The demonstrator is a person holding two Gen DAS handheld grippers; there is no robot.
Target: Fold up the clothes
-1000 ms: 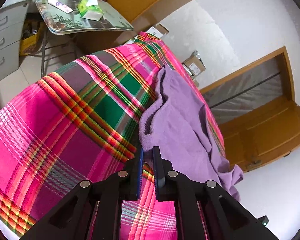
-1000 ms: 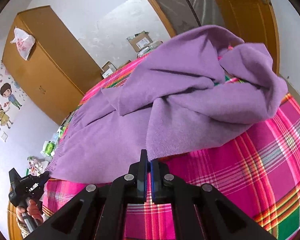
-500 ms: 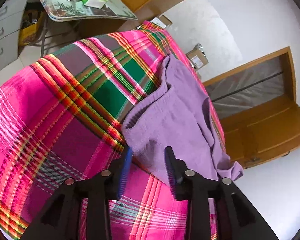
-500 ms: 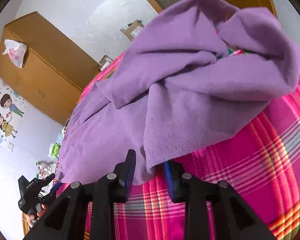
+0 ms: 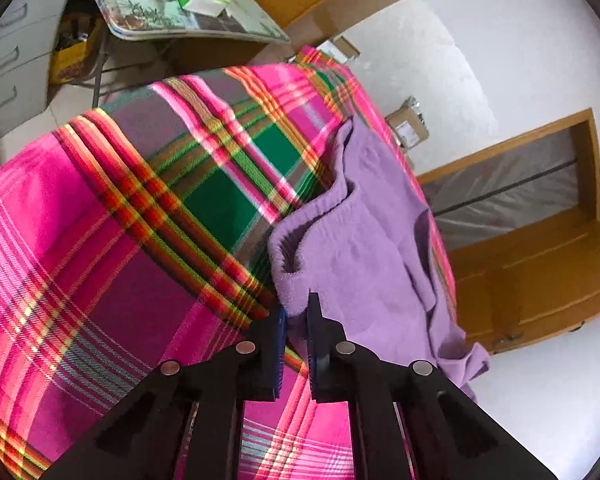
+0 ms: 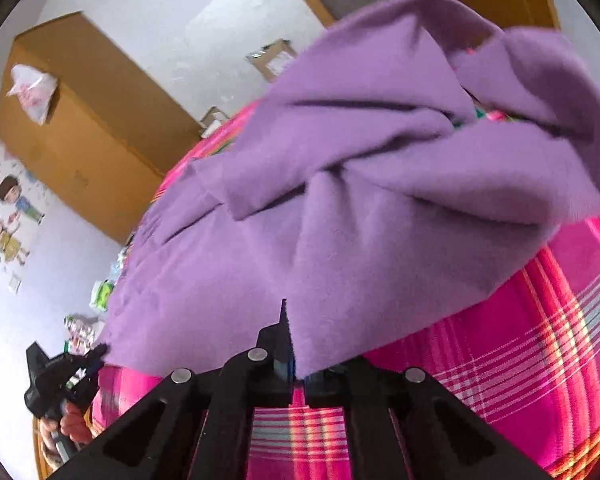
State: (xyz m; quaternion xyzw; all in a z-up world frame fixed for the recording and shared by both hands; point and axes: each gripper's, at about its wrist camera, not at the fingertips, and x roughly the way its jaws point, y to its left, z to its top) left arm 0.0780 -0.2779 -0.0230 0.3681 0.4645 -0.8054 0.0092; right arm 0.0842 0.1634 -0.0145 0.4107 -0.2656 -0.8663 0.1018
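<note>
1. My left gripper [image 5: 296, 320]: fingers narrow, clamped on a near corner of the purple garment [image 5: 364, 248]; cloth fills the gap between the pads.
2. My right gripper [image 6: 296, 344]: fingers close together, garment's near hem [image 6: 300, 364] pinched between them. Left finger [image 6: 282, 332] visible; right one mostly covered by cloth.
3. Garment [image 6: 360, 200] is fleecy, bunched in folds, lying on the plaid bedspread [image 5: 120, 240]. One end sits at my left gripper, the other drapes toward the far edge of the bed.
4. In the right wrist view, my left gripper [image 6: 66, 372] shows at the garment's far corner, touching it.
5. Bedspread [image 6: 520, 340] is pink with green, orange and white bands.
6. Beyond the bed: cluttered table [image 5: 188, 28], grey drawers [image 5: 8, 60], cardboard boxes [image 5: 408, 128] by the white wall, wooden door [image 5: 540, 272].
7. Right wrist view also shows a wooden wardrobe [image 6: 88, 120] and cartoon wall stickers [image 6: 8, 216].
</note>
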